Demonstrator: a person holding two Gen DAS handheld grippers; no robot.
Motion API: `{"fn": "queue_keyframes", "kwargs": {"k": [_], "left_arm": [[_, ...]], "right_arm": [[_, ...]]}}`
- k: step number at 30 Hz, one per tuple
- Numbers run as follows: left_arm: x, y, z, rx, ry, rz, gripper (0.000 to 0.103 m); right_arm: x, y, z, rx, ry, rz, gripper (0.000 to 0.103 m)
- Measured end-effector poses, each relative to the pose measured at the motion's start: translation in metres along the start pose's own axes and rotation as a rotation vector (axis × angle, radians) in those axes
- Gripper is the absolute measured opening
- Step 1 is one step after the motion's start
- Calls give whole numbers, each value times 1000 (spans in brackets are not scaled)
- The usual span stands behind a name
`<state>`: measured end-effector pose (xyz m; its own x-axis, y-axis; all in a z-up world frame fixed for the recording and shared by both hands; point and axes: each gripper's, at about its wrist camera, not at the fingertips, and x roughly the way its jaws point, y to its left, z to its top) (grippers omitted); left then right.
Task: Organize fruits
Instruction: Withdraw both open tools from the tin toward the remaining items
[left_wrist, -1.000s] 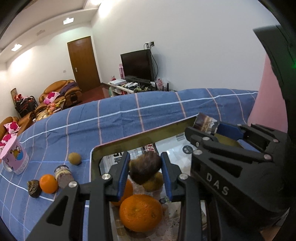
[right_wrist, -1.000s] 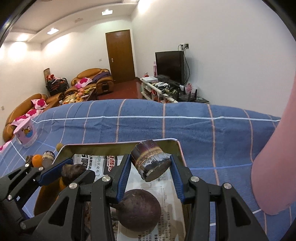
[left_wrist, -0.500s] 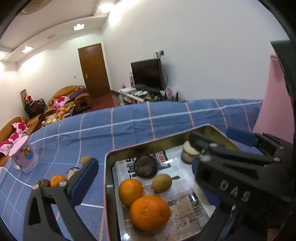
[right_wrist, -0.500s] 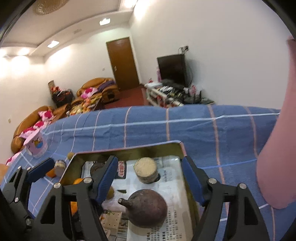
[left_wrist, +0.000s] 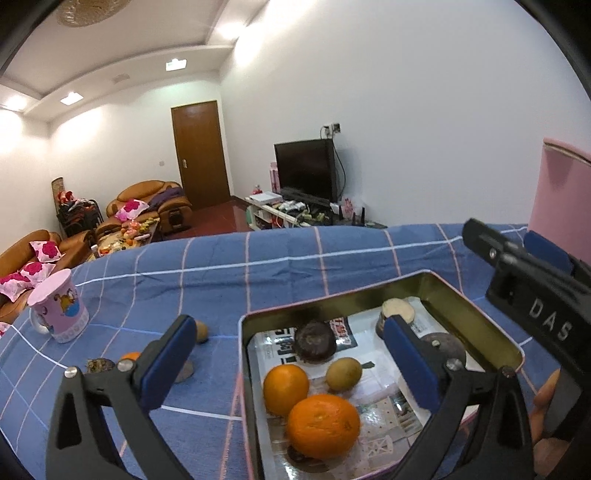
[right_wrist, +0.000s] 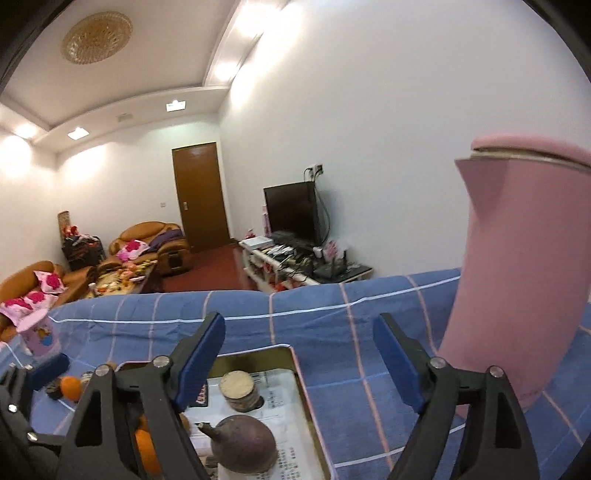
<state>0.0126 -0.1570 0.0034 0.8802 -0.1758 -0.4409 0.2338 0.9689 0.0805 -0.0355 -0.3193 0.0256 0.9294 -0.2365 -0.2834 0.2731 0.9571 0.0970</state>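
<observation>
Left wrist view: your left gripper (left_wrist: 286, 354) stands with fingers spread wide and empty. A second ago they held the dark brown wrinkled fruit (left_wrist: 315, 342); it now rests in the rectangular gold-lined metal tin (left_wrist: 476, 321), behind two oranges (left_wrist: 323, 424) and a small yellow-green fruit (left_wrist: 343, 373). That piece is delivered. More items wait on the blue checked cloth of the desk (left_wrist: 221, 269), near a pink cartoon mug (left_wrist: 59, 310).

Right wrist view: your right gripper (right_wrist: 299, 362) is opening, nothing between its fingers. The short brown cylinder with a pale top (right_wrist: 239, 391), gripped a second ago, stands upright on the tin's paper lining, long axis vertical. The round purple fruit with a stem (right_wrist: 242, 446) lies nearer you, stem pointing left. A pink jug (right_wrist: 517, 277) stands at right
</observation>
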Motion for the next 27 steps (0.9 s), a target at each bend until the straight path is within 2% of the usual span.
{"fn": "queue_keyframes", "kwargs": {"k": [7, 16, 27], "left_arm": [[-6, 8, -2, -15, -31, -6, 103], [-13, 24, -4, -46, -68, 49, 103], [-20, 38, -10, -49, -72, 61, 103]], "right_arm": [[-10, 3, -2, -5, -59, -25, 85], [-16, 3, -5, 32, -43, -49, 85], [-34, 19, -15, 72, -14, -38, 85]]}}
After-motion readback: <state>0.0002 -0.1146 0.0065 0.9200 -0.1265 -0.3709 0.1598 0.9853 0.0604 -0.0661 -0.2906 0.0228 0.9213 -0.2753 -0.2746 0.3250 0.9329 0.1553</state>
